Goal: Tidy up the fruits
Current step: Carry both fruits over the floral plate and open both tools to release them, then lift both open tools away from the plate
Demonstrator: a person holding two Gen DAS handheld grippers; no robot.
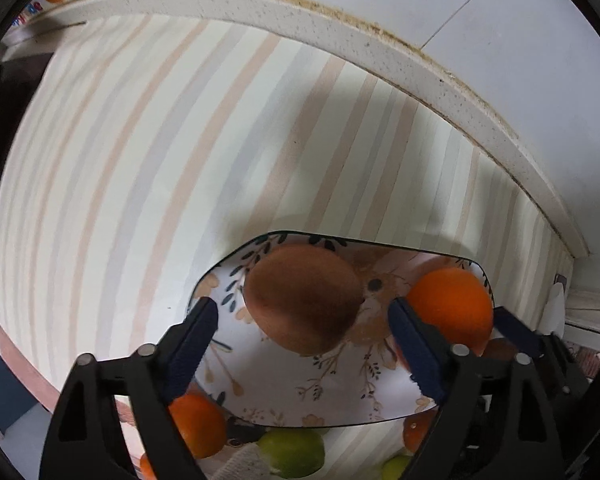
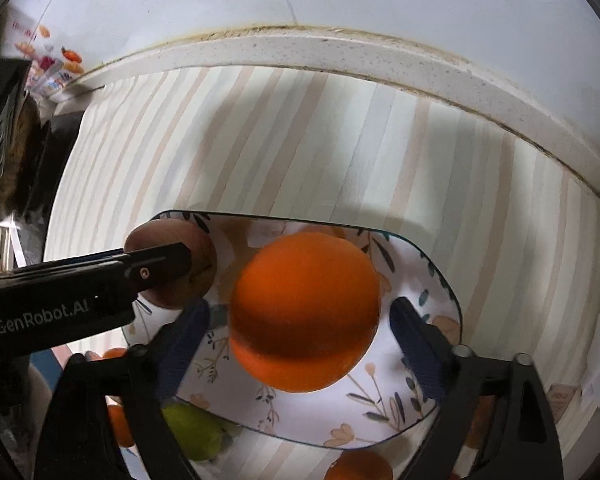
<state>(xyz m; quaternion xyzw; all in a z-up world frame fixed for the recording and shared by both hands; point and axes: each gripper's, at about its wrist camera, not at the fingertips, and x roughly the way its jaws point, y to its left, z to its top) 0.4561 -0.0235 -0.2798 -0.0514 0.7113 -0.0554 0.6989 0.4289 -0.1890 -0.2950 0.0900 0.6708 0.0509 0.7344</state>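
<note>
A floral plate [image 1: 340, 392] [image 2: 432, 280] lies on the striped cloth. In the left wrist view a brown fruit [image 1: 304, 298] sits on the plate between the open fingers of my left gripper [image 1: 300, 320], with a gap on both sides. An orange [image 1: 450, 304] lies on the plate's right part. In the right wrist view that orange [image 2: 306, 312] sits between the open fingers of my right gripper [image 2: 300, 320], untouched. The left gripper [image 2: 180, 258] reaches in from the left over the brown fruit [image 2: 172, 280].
More oranges [image 1: 198, 424] [image 2: 360, 466] and green limes [image 1: 294, 452] [image 2: 194, 432] lie on the cloth in front of the plate. A speckled counter ledge [image 1: 340, 20] and white wall run behind. A dark object [image 2: 16, 152] stands at far left.
</note>
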